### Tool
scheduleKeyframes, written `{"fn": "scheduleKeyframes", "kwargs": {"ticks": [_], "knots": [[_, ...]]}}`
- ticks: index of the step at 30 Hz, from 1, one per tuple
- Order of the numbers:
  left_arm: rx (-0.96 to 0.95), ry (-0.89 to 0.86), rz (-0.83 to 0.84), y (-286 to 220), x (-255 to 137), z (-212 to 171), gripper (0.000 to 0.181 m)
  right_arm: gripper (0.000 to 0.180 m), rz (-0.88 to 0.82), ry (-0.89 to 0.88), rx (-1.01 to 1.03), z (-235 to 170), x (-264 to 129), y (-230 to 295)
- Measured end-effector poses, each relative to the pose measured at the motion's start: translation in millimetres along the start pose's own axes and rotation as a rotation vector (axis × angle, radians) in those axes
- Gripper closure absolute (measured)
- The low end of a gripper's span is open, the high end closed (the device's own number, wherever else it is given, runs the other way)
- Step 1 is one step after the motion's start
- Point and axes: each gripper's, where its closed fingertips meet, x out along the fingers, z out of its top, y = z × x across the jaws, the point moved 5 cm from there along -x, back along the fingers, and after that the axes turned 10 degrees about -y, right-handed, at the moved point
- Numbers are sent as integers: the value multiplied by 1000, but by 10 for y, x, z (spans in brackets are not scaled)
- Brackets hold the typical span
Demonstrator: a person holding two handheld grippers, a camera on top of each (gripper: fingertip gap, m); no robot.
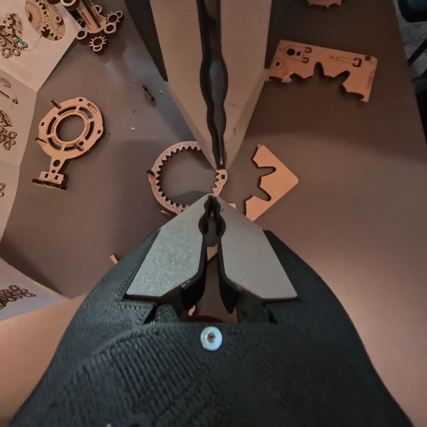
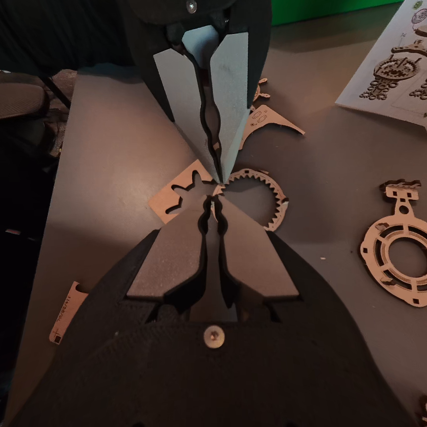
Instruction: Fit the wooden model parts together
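A wooden ring gear [image 1: 161, 182] with inner teeth lies flat on the grey table; it also shows in the right wrist view [image 2: 275, 196]. My left gripper [image 1: 211, 199] is shut, its tips resting on the ring's near right rim; I cannot tell whether it pinches the rim. It enters the right wrist view from above [image 2: 220, 182]. My right gripper [image 2: 212, 199] is shut on a small pale wooden sliver, held right at the ring's rim by a square hole. It comes down from the top of the left wrist view [image 1: 220, 165]. The two grippers' tips are almost touching.
A round wooden frame part with a stem [image 1: 69, 136] [image 2: 402, 251] lies beside the ring. Scrap sheets with cut-outs [image 1: 272, 182] [image 1: 323, 67] [image 2: 182, 191], a curved offcut [image 2: 265, 122] and a strip [image 2: 67, 312] lie around. Instruction pages [image 1: 23, 53] [image 2: 390, 60] cover one side. The table edge [image 2: 67, 166] is close. Both grippers' tips are close together, under 4 cm apart.
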Motion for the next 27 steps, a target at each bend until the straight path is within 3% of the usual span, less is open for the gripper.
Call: {"fn": "scheduleKeyframes", "kwargs": {"ticks": [9, 13, 21, 27], "knots": [[1, -8, 2, -9, 25, 23, 180, 180, -25, 23, 8, -10, 43, -22], [-59, -101, -16, -8, -17, 151, 174, 180, -33, -7, 20, 33, 36, -32], [-186, -214, -26, 32, -41, 286, 165, 180, -1, -235, 99, 250, -157, -78], [-248, -359, -36, 72, -118, 435, 181, 180, 35, -374, 144, 375, -286, -85]]}}
